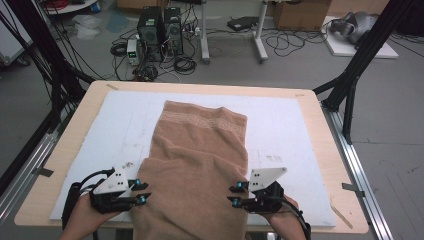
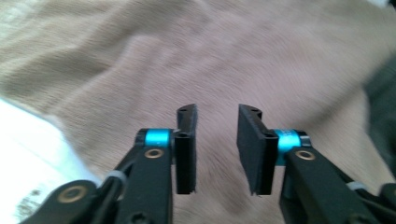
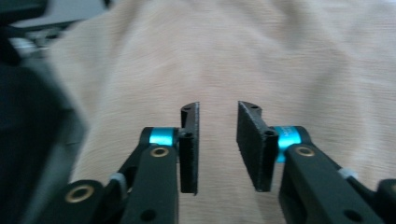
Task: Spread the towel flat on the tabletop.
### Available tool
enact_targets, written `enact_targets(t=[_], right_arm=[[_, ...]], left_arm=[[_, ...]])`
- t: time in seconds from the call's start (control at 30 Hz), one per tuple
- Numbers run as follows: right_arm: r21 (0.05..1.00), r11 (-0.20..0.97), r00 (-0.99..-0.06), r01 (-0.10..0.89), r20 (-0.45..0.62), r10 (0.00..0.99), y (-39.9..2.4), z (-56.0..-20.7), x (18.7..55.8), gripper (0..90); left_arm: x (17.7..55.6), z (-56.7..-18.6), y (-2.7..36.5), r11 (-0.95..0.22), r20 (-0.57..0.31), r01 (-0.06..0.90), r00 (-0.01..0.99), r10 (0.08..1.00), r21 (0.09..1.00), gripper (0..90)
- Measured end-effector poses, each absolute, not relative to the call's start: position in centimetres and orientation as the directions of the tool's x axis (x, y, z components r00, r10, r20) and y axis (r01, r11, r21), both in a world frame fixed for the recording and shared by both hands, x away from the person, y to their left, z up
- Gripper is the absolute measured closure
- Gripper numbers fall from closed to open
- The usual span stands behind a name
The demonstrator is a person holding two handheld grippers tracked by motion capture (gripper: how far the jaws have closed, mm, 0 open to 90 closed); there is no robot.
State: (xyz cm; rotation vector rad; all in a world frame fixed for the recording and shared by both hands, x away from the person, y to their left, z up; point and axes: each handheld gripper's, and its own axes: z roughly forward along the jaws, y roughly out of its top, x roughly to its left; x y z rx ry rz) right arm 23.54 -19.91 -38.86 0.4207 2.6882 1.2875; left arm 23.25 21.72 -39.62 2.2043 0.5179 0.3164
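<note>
- Towel [image 1: 200, 165] lies lengthwise down the middle of the white mat [image 1: 280, 125], its long axis running from the person's edge of the table [image 1: 75, 130] toward the far side; the near end spills over the front edge, the far end shows a woven band across its width.
- Left gripper [image 1: 142, 192] sits just beside the towel's left edge near the front, jaws pointing inward at the cloth; the right gripper [image 1: 237, 194] mirrors it at the right edge. Each hand is about equally near its own side, so the coming move looks like a two-handed one, likely a pinch at both side edges.
- Left gripper view: the left gripper [image 2: 217, 149] stands parted with a clear gap, nothing pinched, tan pile showing beyond and between the pads.
- Right gripper view: the right gripper [image 3: 218, 147] is likewise released, a gap between the pads and only towel surface behind it.
- Fabric is tan terry, soft and thick, lying in loose rolling folds rather than flat; a fold ridge crosses it near the grippers. It should bunch and drape when lifted.
- Mat is smooth, white and flat with faint marks; the table under it is pale wood with rounded corners.
</note>
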Motion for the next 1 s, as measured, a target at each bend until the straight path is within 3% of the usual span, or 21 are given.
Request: enact_targets(t=[0.3,0.4,0.63,0.77,1.0], right_arm=[[0.728,0.624,-0.926,0.284,0.039,0.376,-19.7,-42.2,27.8,62.1],[0.706,0.643,-0.927,0.297,0.053,0.37,-19.1,-43.4,28.1,60.7],[0.712,0.635,-0.933,0.299,0.08,0.35,-19.1,-44.2,28.5,78.6],[0.706,0.65,-0.94,0.28,0.064,0.336,-19.1,-44.1,28.3,84.0],[0.708,0.662,-0.954,0.247,0.059,0.293,-18.9,-43.5,27.0,85.2]], left_arm=[[27.1,-43.5,20.4,-0.625,-0.016,0.371,0.868,0.497,0.687,61.7],[26.8,-43.8,20.8,-0.6,-0.015,0.363,0.863,0.505,0.713,63.6],[25.8,-43.9,20.9,-0.592,-0.018,0.35,0.87,0.493,0.726,83.9],[25.5,-43.7,21.2,-0.589,-0.032,0.35,0.876,0.481,0.728,85.3],[23.4,-43.3,21.9,-0.579,-0.016,0.327,0.879,0.476,0.746,85.4]])
